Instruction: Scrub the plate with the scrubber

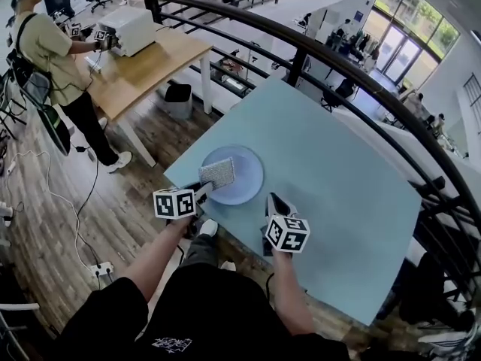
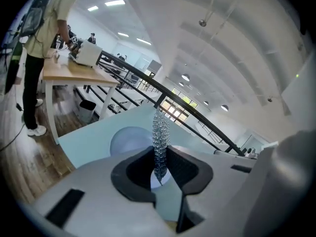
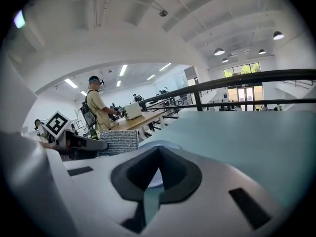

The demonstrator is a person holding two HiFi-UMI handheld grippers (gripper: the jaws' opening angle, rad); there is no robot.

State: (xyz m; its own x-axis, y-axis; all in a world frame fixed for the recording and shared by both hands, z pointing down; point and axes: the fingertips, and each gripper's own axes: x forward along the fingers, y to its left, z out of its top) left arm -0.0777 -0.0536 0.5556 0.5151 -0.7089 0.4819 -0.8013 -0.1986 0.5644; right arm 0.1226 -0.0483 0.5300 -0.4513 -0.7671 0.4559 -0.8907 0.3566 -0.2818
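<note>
Our left hand-held gripper [image 1: 204, 192] clamps the silvery mesh scrubber pad [image 1: 217, 173].
It stands over the near-left of the round pale-blue plate [image 1: 248, 177] on the light-blue bench [image 1: 338, 179]; our right hand-held gripper [image 1: 275, 201], jaws together, empty, sits just beside the plate.

The plate [image 1: 248, 177] is being borne on the table [image 1: 353, 179], near its left corner. The scrubber [image 1: 217, 173] is being held over the plate's near-left part in the left gripper [image 1: 205, 190]. The right gripper [image 1: 273, 201] is being held just right of the plate, over the table's near edge.
</note>
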